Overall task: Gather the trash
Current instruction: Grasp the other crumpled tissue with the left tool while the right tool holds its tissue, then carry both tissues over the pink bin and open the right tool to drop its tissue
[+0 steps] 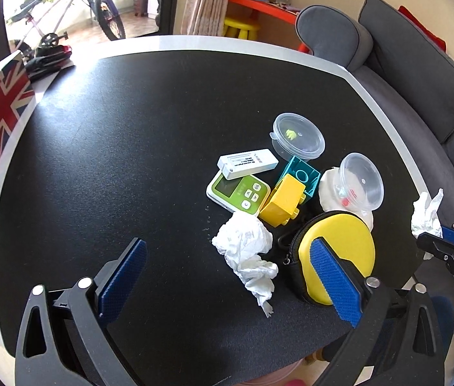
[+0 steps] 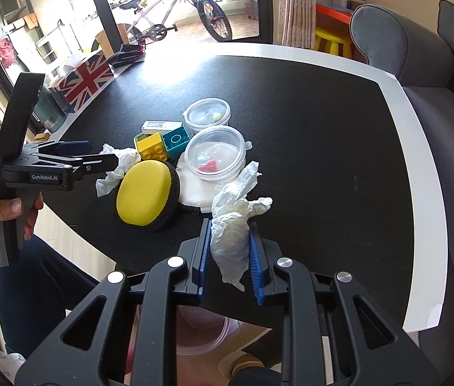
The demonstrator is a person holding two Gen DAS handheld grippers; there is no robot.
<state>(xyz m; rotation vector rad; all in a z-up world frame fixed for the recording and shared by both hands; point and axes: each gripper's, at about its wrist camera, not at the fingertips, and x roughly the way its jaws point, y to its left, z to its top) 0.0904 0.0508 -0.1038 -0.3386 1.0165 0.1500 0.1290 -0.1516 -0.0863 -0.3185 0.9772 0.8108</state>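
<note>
Under right gripper (image 2: 230, 254): pink bin (image 2: 204, 337) | left view: green device (image 1: 239, 193)

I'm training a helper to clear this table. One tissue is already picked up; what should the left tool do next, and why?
Probably lower the left tool over the crumpled tissue on the table and close. Its jaws stand wide open with nothing gripped and the tissue lies between them, while the right tool already pinches the other tissue.

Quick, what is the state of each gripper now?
Left gripper: open, holding nothing.
Right gripper: shut on a crumpled white paper tissue.
</note>
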